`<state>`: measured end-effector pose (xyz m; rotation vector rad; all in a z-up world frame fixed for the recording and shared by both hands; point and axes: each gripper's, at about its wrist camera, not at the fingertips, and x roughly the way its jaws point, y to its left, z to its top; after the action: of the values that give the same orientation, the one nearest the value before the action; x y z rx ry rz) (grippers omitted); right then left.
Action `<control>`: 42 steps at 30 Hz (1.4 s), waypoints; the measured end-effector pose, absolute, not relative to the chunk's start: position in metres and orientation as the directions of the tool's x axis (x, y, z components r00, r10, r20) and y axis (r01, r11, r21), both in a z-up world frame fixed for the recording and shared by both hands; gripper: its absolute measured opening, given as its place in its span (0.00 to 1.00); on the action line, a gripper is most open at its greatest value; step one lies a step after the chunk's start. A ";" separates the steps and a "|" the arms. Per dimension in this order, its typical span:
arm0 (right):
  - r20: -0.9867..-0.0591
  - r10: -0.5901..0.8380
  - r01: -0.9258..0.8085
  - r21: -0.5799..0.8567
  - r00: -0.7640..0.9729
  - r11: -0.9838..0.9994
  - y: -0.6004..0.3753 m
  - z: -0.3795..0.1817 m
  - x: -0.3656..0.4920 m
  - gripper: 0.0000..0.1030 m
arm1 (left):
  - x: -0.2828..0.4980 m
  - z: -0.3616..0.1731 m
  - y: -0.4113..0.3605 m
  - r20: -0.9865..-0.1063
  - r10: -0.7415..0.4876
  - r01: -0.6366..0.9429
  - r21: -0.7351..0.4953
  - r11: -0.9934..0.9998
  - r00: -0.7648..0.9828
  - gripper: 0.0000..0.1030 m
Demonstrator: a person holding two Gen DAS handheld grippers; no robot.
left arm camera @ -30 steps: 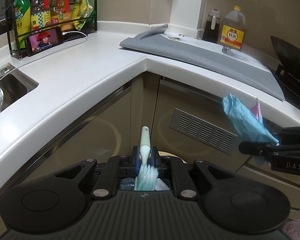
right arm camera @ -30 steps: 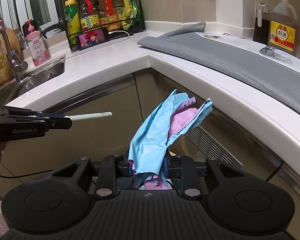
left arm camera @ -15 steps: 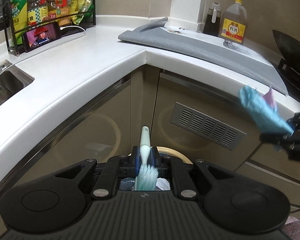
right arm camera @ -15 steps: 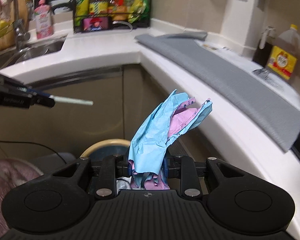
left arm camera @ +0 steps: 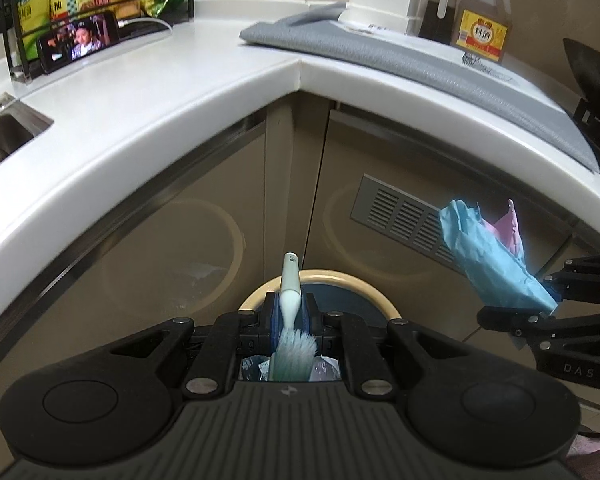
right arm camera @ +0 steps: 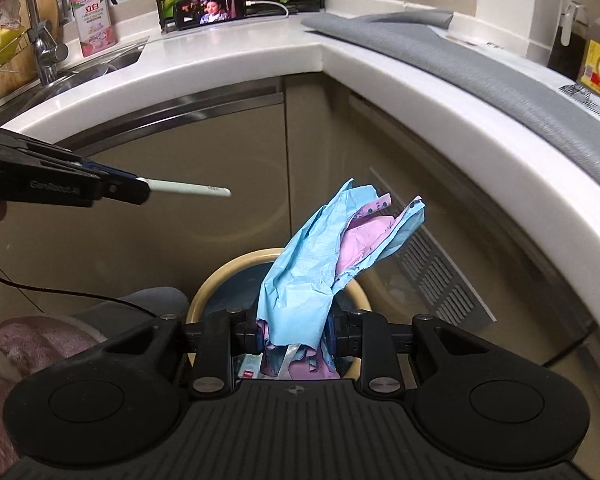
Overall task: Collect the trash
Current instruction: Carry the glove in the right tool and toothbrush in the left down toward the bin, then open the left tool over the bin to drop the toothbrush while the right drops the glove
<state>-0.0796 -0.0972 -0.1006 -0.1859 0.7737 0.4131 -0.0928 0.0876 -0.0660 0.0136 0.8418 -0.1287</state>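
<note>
My left gripper (left arm camera: 291,314) is shut on a pale green toothbrush (left arm camera: 290,292), handle pointing forward, bristles toward the camera. It shows in the right wrist view (right arm camera: 140,190) with the toothbrush handle (right arm camera: 188,189) sticking out. My right gripper (right arm camera: 296,330) is shut on crumpled blue and pink paper (right arm camera: 324,264); it also shows in the left wrist view (left arm camera: 516,312) holding that paper (left arm camera: 488,256). A round bin with a beige rim (left arm camera: 374,292) (right arm camera: 204,292) stands on the floor just below both grippers, holding some trash.
A curved white counter (left arm camera: 148,120) runs overhead above beige cabinet doors (left arm camera: 160,248) with a vent grille (left arm camera: 404,216). A grey mat (left arm camera: 440,68), oil jug (left arm camera: 482,24), phone (left arm camera: 80,44), bottle rack and sink (right arm camera: 96,64) sit on top.
Both grippers have dropped lower and closer to the cabinet corner. The bin's rim has come into view beneath them. Both still hold their items.
</note>
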 end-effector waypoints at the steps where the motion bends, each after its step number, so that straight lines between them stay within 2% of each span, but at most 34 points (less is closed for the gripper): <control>1: -0.715 0.293 -0.424 -0.005 0.635 0.906 -0.095 -0.103 -0.078 0.28 | -0.092 -0.069 0.088 -0.750 -0.108 0.118 -0.040 0.992 0.653 0.12; 20: -0.794 0.286 -0.425 0.039 0.537 0.904 -0.070 -0.135 -0.060 0.28 | -0.077 -0.113 0.090 -0.817 -0.105 0.110 -0.051 0.993 0.567 0.12; 42: -0.819 0.264 -0.428 0.024 0.509 0.903 -0.062 -0.140 -0.050 0.28 | -0.065 -0.126 0.085 -0.843 -0.104 0.128 -0.042 0.991 0.529 0.12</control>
<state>-0.0497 -0.0624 -0.1404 -0.1906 0.9495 0.4198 -0.0653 0.0851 -0.1264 0.0262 1.0044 -0.1383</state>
